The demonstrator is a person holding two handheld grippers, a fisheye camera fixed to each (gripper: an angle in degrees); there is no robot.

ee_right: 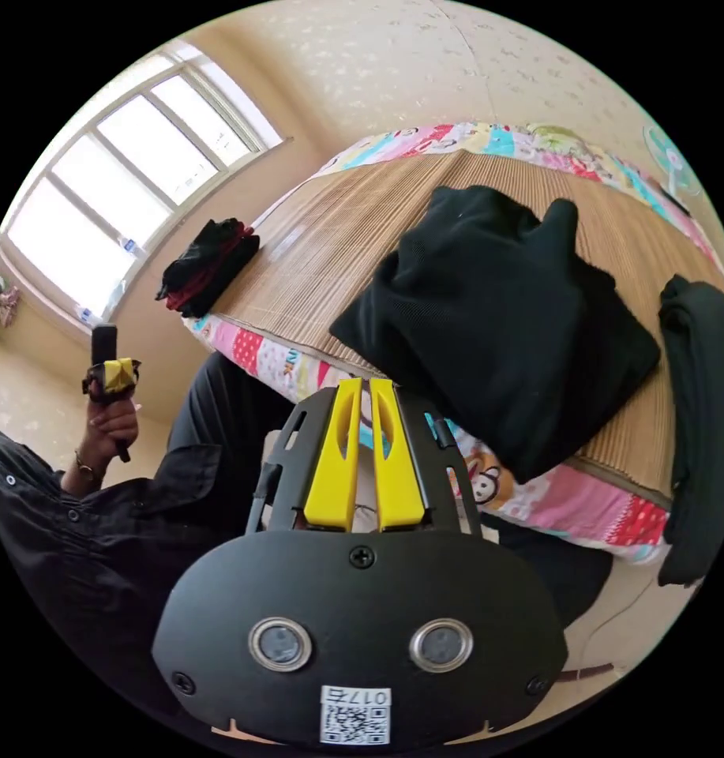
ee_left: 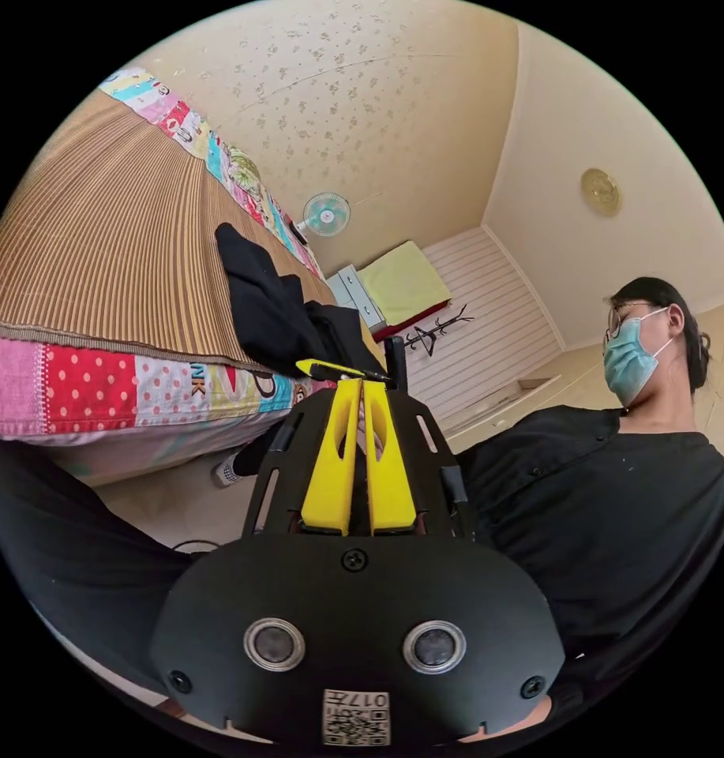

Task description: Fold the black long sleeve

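Striped matting covers the bed, and the black long sleeve lies bunched on it near the edge, with another dark garment draped beside it and a small pile by the window. Both claws, left and right, have their jaws closed together on nothing, clear of the cloth.

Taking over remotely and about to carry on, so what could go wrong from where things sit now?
1. The black long sleeve lies folded at the bed edge, one corner past the bamboo mat; a nudge could slide it off.
2. A second black garment hangs over the same edge and might be grabbed instead.
3. Both claws, left claw and right claw, are shut and off the cloth.
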